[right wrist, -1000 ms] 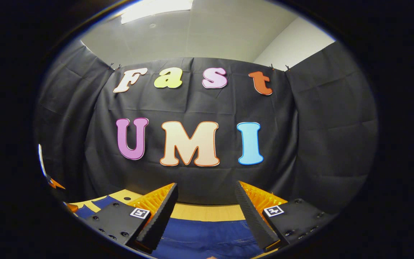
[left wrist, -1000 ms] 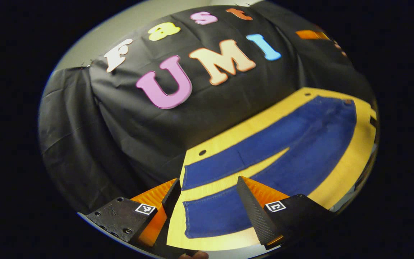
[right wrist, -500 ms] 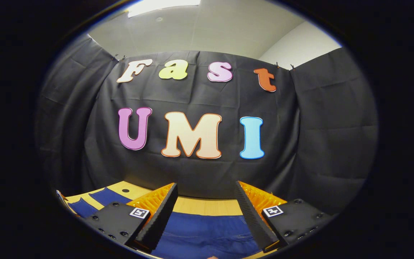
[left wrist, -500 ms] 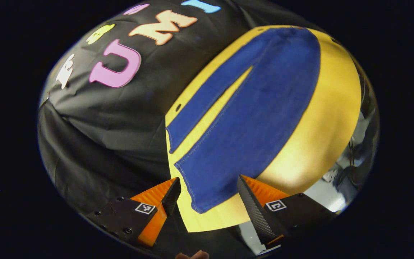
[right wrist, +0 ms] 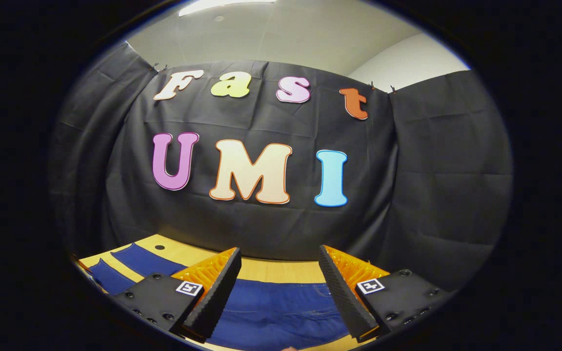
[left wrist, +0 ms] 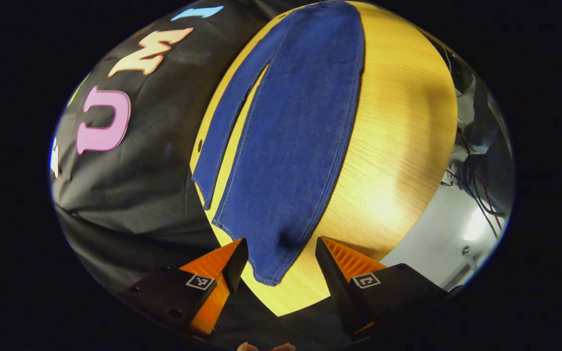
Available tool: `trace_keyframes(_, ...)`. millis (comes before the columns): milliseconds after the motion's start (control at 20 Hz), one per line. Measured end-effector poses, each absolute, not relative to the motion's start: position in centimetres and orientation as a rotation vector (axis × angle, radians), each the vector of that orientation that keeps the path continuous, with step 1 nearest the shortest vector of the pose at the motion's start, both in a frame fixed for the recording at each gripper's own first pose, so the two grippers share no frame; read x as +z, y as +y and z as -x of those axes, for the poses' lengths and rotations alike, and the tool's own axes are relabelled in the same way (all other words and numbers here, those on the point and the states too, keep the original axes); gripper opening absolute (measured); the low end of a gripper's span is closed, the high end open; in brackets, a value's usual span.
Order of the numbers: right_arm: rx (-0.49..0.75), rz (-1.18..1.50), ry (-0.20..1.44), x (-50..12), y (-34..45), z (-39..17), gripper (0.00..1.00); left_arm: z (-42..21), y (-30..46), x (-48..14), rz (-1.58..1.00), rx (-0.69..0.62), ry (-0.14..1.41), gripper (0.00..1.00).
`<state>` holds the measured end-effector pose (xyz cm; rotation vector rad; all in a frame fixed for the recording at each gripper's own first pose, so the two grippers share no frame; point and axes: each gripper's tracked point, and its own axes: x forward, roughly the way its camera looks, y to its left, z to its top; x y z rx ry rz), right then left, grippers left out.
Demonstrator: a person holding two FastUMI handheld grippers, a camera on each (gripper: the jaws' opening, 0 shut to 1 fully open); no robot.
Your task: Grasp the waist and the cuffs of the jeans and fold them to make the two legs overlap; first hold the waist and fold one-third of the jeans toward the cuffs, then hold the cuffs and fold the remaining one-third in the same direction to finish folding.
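Both sets of jaws stand wide with nothing between them: the left gripper hangs over the near cuff at the table corner, and the right gripper hangs above the waist. The jeans lie flat and smooth on the table, dark blue, legs slightly apart, their long axis running along the wall from cuffs to waist. Since a second ago the left gripper has tilted down over the cuff, while the right has barely shifted.
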<state>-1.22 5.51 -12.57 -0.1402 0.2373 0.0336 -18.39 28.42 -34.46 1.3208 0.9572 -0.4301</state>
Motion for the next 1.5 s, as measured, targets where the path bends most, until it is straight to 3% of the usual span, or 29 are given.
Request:
trace_keyframes(400,-0.025,0.149,0.257,-13.6,4.2,2.2,0.99,15.7,28.6,-35.6,-1.351,-0.546,0.962,0.90)
trace_keyframes(500,-0.039,0.156,0.262,-13.9,3.8,2.3,1.00,17.0,28.5,-36.8,-1.279,-0.573,1.013,0.72)
trace_keyframes(650,-0.055,0.183,0.259,-14.0,2.9,2.8,0.99,17.0,28.2,-36.9,-1.333,-0.572,0.985,0.22)
trace_keyframes(850,-0.034,0.285,0.279,-15.3,0.8,3.2,0.99,17.4,28.3,-37.5,-1.259,-0.501,1.024,0.12)
trace_keyframes(950,-0.015,0.384,0.311,-16.7,-1.4,3.4,0.99,17.3,28.2,-37.3,-1.227,-0.448,1.039,0.02)
trace_keyframes(1500,0.342,1.018,0.530,-29.6,-13.2,6.6,0.99,17.2,28.2,-37.7,-1.285,-0.378,1.104,0.00)
